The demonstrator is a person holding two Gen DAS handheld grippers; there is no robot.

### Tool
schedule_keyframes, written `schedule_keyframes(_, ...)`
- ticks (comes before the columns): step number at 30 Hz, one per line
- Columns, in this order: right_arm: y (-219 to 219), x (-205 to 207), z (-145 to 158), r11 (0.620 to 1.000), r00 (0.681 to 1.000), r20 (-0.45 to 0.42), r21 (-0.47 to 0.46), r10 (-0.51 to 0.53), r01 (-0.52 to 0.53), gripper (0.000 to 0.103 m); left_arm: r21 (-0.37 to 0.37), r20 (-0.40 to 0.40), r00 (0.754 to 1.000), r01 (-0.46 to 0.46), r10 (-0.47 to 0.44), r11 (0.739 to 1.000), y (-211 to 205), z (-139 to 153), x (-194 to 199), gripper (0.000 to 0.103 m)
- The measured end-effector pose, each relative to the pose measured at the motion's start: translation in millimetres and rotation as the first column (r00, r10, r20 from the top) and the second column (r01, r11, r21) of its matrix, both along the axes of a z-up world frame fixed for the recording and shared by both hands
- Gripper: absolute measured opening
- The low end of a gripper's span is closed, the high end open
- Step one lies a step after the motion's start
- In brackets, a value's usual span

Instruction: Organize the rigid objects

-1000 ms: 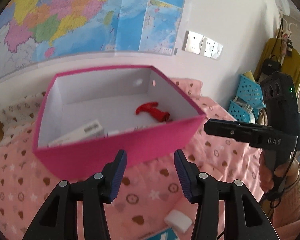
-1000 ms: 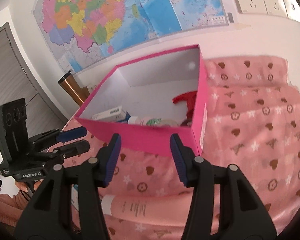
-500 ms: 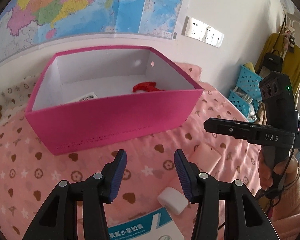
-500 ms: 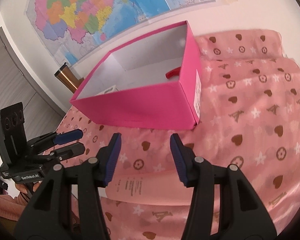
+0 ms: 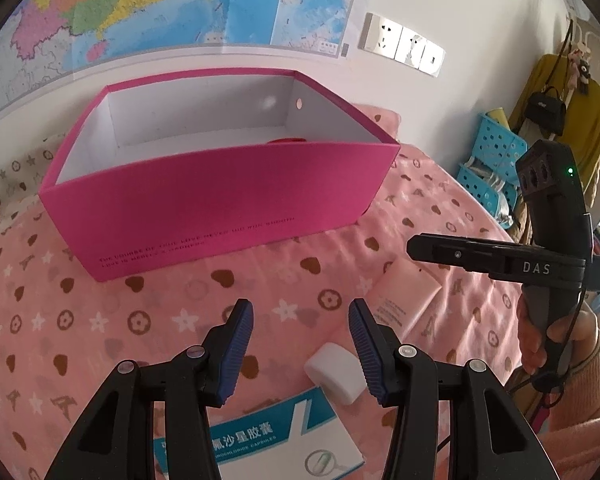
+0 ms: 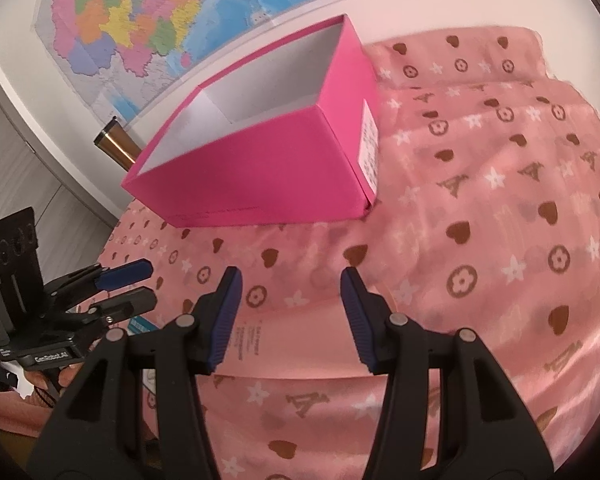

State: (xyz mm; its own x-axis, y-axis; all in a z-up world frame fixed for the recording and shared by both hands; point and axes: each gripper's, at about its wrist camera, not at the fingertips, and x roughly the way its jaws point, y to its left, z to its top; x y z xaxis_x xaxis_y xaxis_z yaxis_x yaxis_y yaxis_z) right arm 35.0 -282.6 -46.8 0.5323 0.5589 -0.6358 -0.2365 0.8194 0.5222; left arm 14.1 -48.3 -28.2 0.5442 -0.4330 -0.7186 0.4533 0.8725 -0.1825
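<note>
A pink open box (image 5: 220,196) stands on the pink patterned cloth (image 5: 40,300); only a sliver of a red object (image 5: 288,141) shows over its near wall. It also shows in the right wrist view (image 6: 260,172). My left gripper (image 5: 300,344) is open and empty, low over the cloth in front of the box. Below it lie a white-and-blue medicine carton (image 5: 268,444), a white cylinder cap (image 5: 334,372) and a pink tube (image 5: 404,300). My right gripper (image 6: 290,316) is open and empty, above the pink tube (image 6: 284,344). The right gripper also shows in the left view (image 5: 480,256).
A wall with maps (image 5: 160,12) and sockets (image 5: 404,50) is behind the box. Blue baskets (image 5: 496,160) and hanging clothes stand at the right. A copper-coloured cup (image 6: 114,146) stands left of the box. The left gripper also shows in the right view (image 6: 132,286).
Both grippers have pulled back from the box and dropped lower toward the cloth. The box's contents have sunk out of sight behind its near wall; the carton, cap and tube came into view.
</note>
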Motion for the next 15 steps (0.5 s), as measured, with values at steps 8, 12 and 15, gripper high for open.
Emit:
schedule_keyframes(8, -11, -7, -10, 1.000, 0.999, -0.029, 0.002, -0.030, 0.030, 0.053, 0.015, -0.035, 0.999, 0.025, -0.025, 1.000, -3, -11, -10, 0.051)
schedule_keyframes(12, -16, -10, -13, 0.999, 0.998, -0.038, 0.000, -0.045, 0.045, 0.054, 0.020, -0.055, 0.997, 0.047, -0.046, 0.999, -3, -19, -19, 0.051)
schedule_keyframes(15, -20, -12, -17, 0.999, 0.997, -0.051, -0.005, -0.054, 0.054, 0.054, 0.018, -0.075, 0.996, 0.056, -0.055, 0.998, -2, -24, -24, 0.051)
